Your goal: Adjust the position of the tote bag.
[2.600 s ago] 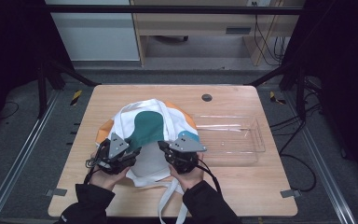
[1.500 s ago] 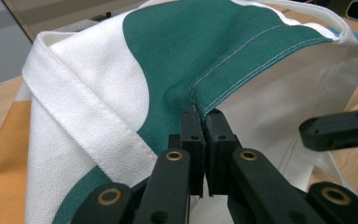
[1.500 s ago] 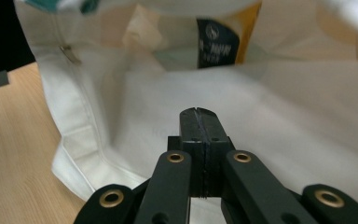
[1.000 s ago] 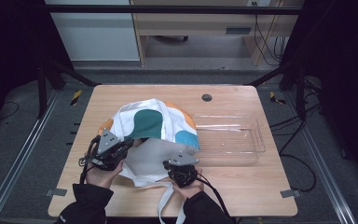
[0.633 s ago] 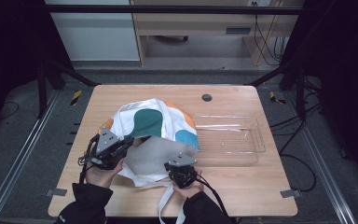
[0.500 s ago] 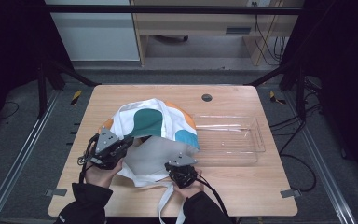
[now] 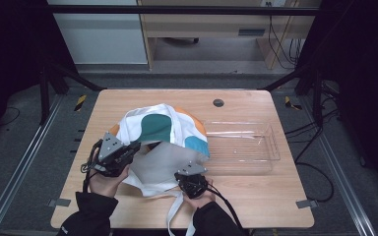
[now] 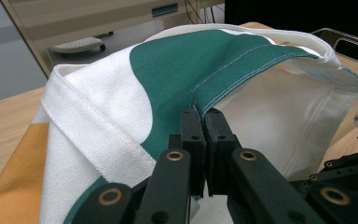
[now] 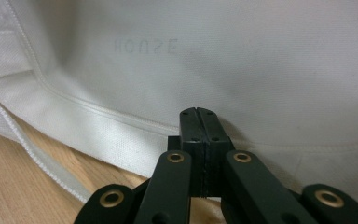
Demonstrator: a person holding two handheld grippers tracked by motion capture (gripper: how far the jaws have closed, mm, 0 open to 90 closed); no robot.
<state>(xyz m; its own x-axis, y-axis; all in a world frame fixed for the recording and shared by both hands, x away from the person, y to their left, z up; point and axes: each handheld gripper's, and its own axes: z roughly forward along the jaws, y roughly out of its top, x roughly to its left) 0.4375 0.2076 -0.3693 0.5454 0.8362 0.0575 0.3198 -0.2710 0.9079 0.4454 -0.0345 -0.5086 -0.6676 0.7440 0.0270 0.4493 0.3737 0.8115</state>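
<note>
Holding the bag (image 7: 163, 140) unmoved, both tongs clamped.

A clear plastic tray (image 7: 241, 147) lies on the right half of the wooden table (image 7: 275, 196), with nothing in it. A small dark round hole cover (image 7: 218, 103) sits in the tabletop near the far edge. Behind the table stands a light wooden desk (image 7: 211, 24). Black cables (image 7: 280, 44) hang beside it at the right. The floor (image 7: 197, 78) is grey.
</note>
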